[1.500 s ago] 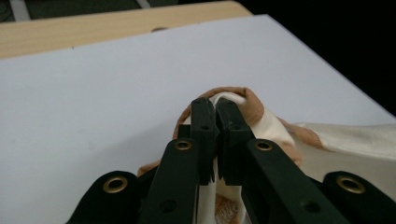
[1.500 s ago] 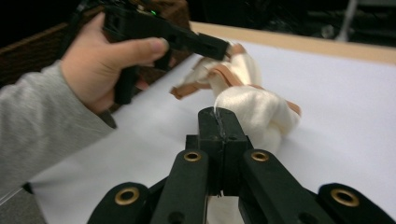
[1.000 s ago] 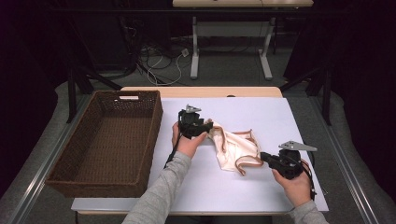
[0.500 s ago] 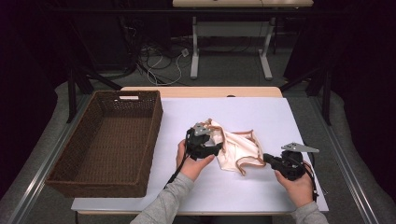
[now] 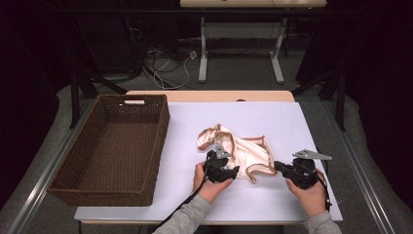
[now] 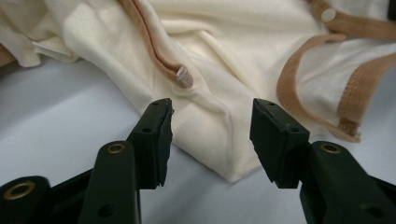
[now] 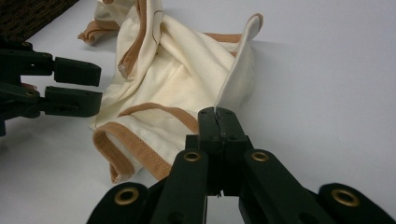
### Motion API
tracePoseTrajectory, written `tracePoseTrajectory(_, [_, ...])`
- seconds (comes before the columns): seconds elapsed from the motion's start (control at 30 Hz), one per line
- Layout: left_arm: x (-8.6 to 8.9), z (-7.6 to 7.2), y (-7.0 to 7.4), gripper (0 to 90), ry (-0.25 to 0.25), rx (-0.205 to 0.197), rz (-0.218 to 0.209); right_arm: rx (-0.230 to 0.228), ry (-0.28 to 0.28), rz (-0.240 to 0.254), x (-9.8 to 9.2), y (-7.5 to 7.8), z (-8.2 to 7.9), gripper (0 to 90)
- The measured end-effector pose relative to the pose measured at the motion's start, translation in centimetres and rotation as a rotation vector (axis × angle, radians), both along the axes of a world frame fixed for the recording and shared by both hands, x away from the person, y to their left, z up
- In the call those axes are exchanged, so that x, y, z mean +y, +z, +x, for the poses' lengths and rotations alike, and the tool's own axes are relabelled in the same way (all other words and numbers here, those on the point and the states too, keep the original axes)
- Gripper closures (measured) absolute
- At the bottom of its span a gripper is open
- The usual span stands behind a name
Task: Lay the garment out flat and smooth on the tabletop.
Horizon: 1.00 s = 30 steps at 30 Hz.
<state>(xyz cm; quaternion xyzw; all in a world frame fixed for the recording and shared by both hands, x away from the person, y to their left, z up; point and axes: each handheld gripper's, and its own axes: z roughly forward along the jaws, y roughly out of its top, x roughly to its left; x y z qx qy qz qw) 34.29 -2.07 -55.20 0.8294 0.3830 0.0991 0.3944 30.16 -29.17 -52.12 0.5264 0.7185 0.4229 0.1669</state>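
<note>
A cream garment (image 5: 243,148) with tan trim lies crumpled on the white table top (image 5: 272,114). My left gripper (image 5: 234,171) is low at its near left corner. In the left gripper view the jaws (image 6: 210,135) stand apart on either side of a folded cream corner (image 6: 219,154); they have just been closing, and the pads do not press on the cloth. My right gripper (image 5: 276,165) is at the garment's near right side. Its jaws (image 7: 217,114) are shut on a thin edge of the garment (image 7: 173,84), which rises from them. The left gripper (image 7: 99,87) also shows at the left of the right gripper view.
A brown wicker basket (image 5: 160,126) stands on the left part of the table, with nothing in it. The white top's front edge (image 5: 209,214) runs just below both hands. Beyond the table are desk legs and cables on the floor.
My left gripper has come from the garment's far left part toward the person and down to its near left corner. The right gripper has kept still, holding its edge.
</note>
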Motion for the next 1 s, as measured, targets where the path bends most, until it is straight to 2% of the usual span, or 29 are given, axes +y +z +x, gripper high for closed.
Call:
tracePoseTrajectory(0.13, [-0.2,-0.1,-0.3,56.3,-0.003,-0.005,0.043,0.001,0.005,0.0,0.0,0.0,0.0,90.0])
tracePoseTrajectory(0.27, [0.2,0.1,-0.4,74.2,-0.018,0.009,0.065,0.003,0.002,-0.001,0.0,0.0,0.0,90.0])
tracePoseTrajectory(0.37, [0.5,0.2,-0.3,88.2,-0.036,0.03,0.054,-0.007,0.004,0.001,0.0,0.0,0.0,90.0])
tracePoseTrajectory(0.5, [1.5,0.4,0.4,89.4,-0.028,0.019,0.037,-0.008,0.004,0.004,0.1,0.2,-0.4,90.0])
tracePoseTrajectory(0.6, [2.7,0.6,1.1,89.5,0.01,0.006,0.002,-0.009,0.017,-0.002,0.2,0.4,-0.7,90.0])
tracePoseTrajectory(0.77, [4.8,1.4,2.5,89.6,0.061,-0.013,-0.027,0.001,0.051,0.01,0.7,0.6,-1.8,90.0])
tracePoseTrajectory(0.9, [6.2,1.9,3.0,89.6,0.105,-0.011,-0.05,0.005,0.087,0.025,1.8,0.7,-2.9,90.0])
tracePoseTrajectory(1.0, [7.1,2.2,3.3,89.6,0.123,-0.02,-0.038,0.009,0.131,0.026,3.2,0.7,-3.4,90.0])
